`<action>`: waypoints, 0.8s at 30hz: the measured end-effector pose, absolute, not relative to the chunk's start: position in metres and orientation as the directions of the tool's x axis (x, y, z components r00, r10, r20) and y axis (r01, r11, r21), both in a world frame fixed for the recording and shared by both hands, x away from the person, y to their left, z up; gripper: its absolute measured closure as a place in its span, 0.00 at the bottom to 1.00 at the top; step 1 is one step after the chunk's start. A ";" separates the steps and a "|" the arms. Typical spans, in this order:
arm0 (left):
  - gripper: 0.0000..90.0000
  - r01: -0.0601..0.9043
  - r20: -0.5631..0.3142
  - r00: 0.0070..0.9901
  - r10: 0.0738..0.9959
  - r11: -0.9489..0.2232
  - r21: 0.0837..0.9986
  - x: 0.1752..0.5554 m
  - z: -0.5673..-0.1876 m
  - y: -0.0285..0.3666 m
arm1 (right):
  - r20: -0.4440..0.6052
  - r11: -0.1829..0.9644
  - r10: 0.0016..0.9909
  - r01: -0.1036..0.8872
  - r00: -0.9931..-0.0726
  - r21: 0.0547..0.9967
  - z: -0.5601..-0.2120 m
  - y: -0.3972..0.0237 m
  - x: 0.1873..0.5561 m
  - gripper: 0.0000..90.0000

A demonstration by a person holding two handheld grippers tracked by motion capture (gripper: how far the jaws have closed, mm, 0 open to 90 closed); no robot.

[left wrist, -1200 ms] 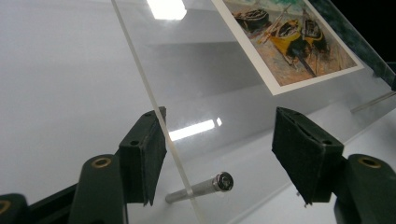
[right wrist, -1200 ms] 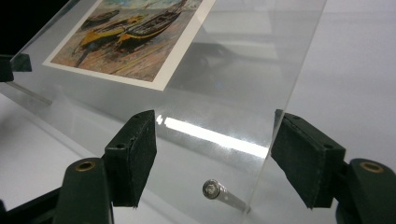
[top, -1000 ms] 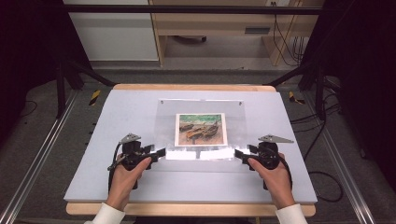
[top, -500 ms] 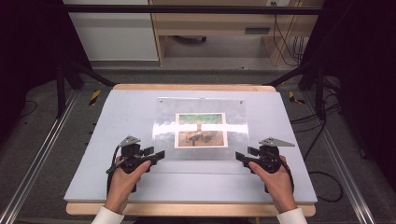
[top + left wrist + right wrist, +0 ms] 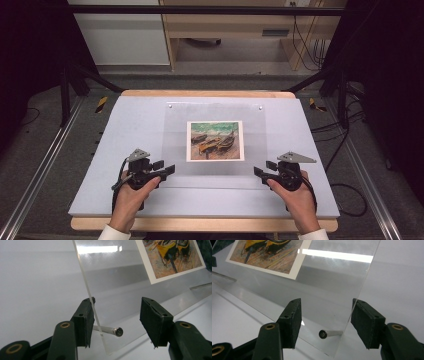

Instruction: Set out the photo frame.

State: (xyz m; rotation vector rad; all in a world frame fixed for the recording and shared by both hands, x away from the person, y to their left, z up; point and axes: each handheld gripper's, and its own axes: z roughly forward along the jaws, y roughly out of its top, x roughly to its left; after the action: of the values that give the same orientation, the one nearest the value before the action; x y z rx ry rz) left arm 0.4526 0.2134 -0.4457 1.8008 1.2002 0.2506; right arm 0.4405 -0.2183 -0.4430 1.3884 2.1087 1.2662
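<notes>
A clear acrylic sheet (image 5: pixel 215 172) with a boat picture (image 5: pixel 215 140) under it lies on the pale table (image 5: pixel 125 130). My left gripper (image 5: pixel 164 167) is at the sheet's near left corner and my right gripper (image 5: pixel 265 169) at its near right corner. In the left gripper view the sheet (image 5: pixel 112 272) has its edge against one pad, a metal pin (image 5: pixel 110 330) sticks out between the jaws, and the left gripper (image 5: pixel 117 315) stands open. The right gripper (image 5: pixel 325 315) is likewise open around the sheet (image 5: pixel 332 282) and its pin (image 5: pixel 329 333). Both pairs of jaws have just been closing.
Two small screws (image 5: pixel 170 106) mark the sheet's far corners. The table has a wooden front edge (image 5: pixel 200 224). Metal rails (image 5: pixel 40 175) run along both sides. Cables (image 5: pixel 350 200) lie on the floor at the right, and a wooden bench (image 5: pixel 235 30) stands behind.
The sheet's near edge has come down, so the picture looks longer and the glare along the near edge is gone. Both hands have barely shifted.
</notes>
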 end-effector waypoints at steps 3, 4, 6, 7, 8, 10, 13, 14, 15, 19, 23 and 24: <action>0.51 0.619 -0.300 0.506 0.809 -0.099 0.779 0.450 -0.446 0.214 | 0.188 0.143 0.858 0.574 -0.478 0.806 -0.443 -0.218 0.438 0.49; 0.52 0.618 -0.298 0.507 0.809 -0.100 0.780 0.449 -0.446 0.215 | 0.186 0.143 0.860 0.574 -0.475 0.806 -0.443 -0.218 0.437 0.49; 0.53 0.618 -0.297 0.509 0.808 -0.103 0.779 0.447 -0.447 0.216 | 0.178 0.150 0.860 0.570 -0.479 0.808 -0.443 -0.218 0.435 0.50; 0.54 0.617 -0.297 0.509 0.808 -0.102 0.780 0.447 -0.447 0.216 | 0.178 0.150 0.862 0.573 -0.475 0.806 -0.442 -0.218 0.434 0.51; 0.54 0.617 -0.296 0.509 0.808 -0.103 0.780 0.446 -0.447 0.216 | 0.177 0.148 0.863 0.572 -0.473 0.807 -0.443 -0.217 0.433 0.51; 0.55 0.616 -0.290 0.509 0.811 -0.108 0.781 0.445 -0.447 0.216 | 0.165 0.157 0.864 0.566 -0.476 0.810 -0.443 -0.218 0.431 0.52; 0.55 0.615 -0.283 0.512 0.811 -0.117 0.780 0.444 -0.446 0.215 | 0.163 0.157 0.867 0.568 -0.472 0.808 -0.443 -0.217 0.429 0.53; 0.55 0.615 -0.281 0.513 0.811 -0.119 0.779 0.444 -0.446 0.215 | 0.160 0.159 0.868 0.568 -0.471 0.808 -0.443 -0.217 0.428 0.53; 0.55 0.616 -0.280 0.513 0.811 -0.120 0.779 0.444 -0.446 0.215 | 0.160 0.159 0.867 0.567 -0.471 0.808 -0.443 -0.217 0.428 0.53; 0.55 0.615 -0.272 0.511 0.815 -0.126 0.779 0.443 -0.446 0.215 | 0.149 0.169 0.867 0.562 -0.475 0.809 -0.443 -0.217 0.427 0.54; 0.56 0.614 -0.264 0.511 0.818 -0.132 0.778 0.441 -0.446 0.214 | 0.140 0.176 0.869 0.560 -0.475 0.809 -0.443 -0.217 0.425 0.54; 0.56 0.614 -0.262 0.512 0.818 -0.135 0.778 0.441 -0.446 0.214 | 0.135 0.181 0.867 0.557 -0.479 0.810 -0.443 -0.217 0.425 0.55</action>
State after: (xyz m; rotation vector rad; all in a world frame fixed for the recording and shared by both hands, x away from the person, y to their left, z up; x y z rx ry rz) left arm 0.4407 0.2139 -0.4457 1.8421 1.1898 0.2813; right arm 0.4251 -0.2169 -0.4434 1.3463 2.1077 1.2037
